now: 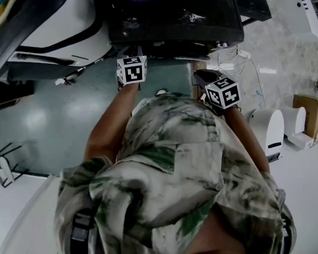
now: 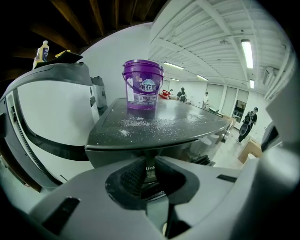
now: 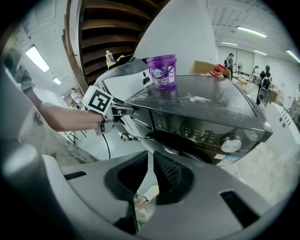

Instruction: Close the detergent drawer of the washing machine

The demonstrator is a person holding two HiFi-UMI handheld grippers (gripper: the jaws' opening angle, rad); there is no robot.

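Left gripper (image 2: 149, 171) jaws are squeezed almost together, with only a thin slit left and nothing caught in it, so that a blunt tip is made for pushing. That tip is set right against the detergent drawer (image 3: 138, 112), which is found at the top left of the front of the washing machine (image 3: 201, 101). In the right gripper view the drawer looks nearly level with the panel beside it, though it cannot be told for sure whether it is all the way in. A straight push is likely what is being done, and not much more of the job seems to be left. Off to the side, the right gripper (image 3: 149, 174) is held back, near the machine but not touching it, probably so that it is out of the way. Its jaws are pulled close too, and nothing is held. The machine is made of dark, smooth, shiny stuff, with a flat top and a round silver knob (image 3: 232, 143) on the front. A purple plastic bucket (image 2: 143, 86) with a handle is stood on the top, and white powder (image 2: 140, 123) is sprinkled around it like little crumbs. The jaw pads (image 2: 133, 175) are black and ridged, and the gripper bodies are pale grey and smooth.
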